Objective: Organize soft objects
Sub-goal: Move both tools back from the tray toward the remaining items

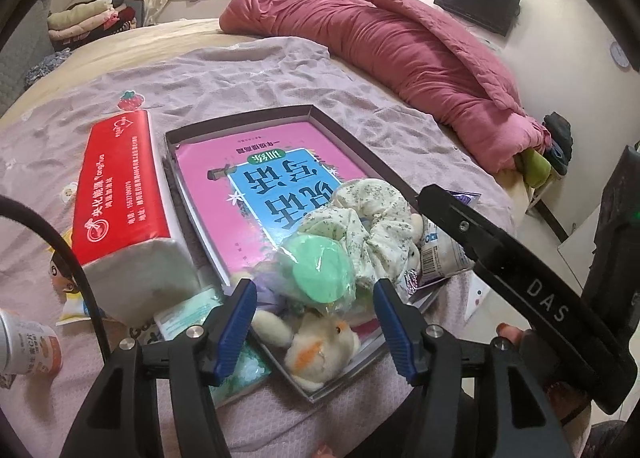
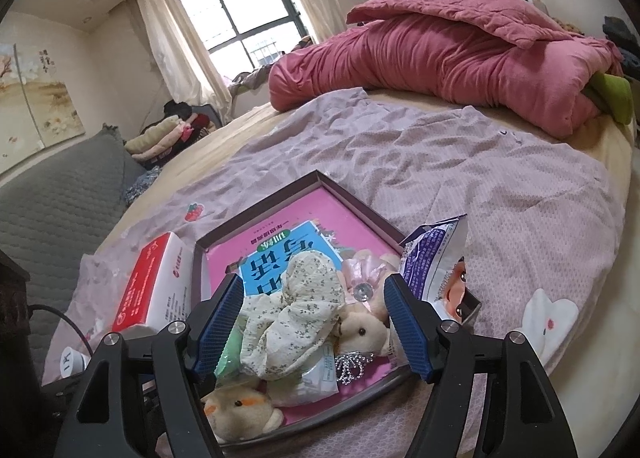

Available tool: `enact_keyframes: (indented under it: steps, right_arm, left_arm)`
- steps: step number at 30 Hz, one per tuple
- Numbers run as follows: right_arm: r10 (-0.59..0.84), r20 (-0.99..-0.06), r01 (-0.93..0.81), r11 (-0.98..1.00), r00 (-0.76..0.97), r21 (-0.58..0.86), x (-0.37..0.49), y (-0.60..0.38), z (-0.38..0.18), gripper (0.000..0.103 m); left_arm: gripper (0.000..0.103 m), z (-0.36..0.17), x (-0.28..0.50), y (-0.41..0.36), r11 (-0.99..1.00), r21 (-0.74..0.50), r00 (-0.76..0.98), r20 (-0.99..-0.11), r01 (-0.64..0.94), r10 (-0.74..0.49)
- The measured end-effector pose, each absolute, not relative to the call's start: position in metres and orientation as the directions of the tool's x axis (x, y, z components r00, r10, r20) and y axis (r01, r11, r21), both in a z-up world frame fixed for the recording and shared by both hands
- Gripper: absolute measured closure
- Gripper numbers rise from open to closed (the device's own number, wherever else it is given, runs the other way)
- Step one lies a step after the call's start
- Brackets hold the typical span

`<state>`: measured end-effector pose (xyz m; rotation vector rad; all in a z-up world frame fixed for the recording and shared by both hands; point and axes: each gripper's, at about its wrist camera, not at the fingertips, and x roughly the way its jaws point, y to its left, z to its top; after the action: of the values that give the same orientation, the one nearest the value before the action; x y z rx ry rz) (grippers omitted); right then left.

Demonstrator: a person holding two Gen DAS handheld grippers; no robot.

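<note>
**Soft toys gathered in the tray, both grippers empty**

Left wrist view: the left gripper (image 1: 316, 322) hung at lower centre, jaws apart, over a plush toy (image 1: 320, 350), a green bagged pad (image 1: 320, 272) and a floral scrunchie (image 1: 372, 226) heaped in the shallow tray (image 1: 240, 120) on a pink book (image 1: 256, 174). A tissue pack (image 1: 120, 186) lay left, outside.

Right wrist view: the right gripper (image 2: 314, 328) was spread, holding nothing, above the scrunchie (image 2: 296, 310). Sorting seemed mid-way; next meant closing on one soft item.

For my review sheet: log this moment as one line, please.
left gripper: open, holding nothing | right gripper: open, holding nothing | floral scrunchie, plush toys, green puff in tray on book
</note>
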<state>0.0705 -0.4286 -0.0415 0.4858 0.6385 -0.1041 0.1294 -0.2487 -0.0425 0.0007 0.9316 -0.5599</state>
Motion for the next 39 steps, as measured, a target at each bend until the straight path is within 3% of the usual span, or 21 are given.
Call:
enact_keyframes:
  steps: [39]
  right_arm:
    - [-0.028, -0.512, 0.155, 0.966, 0.858, 0.207, 0.041, -0.376, 0.002, 0.029]
  left_arm:
    - [0.039, 0.008, 0.063, -0.154, 0.908, -0.224, 0.571, -0.717, 0.355, -0.400]
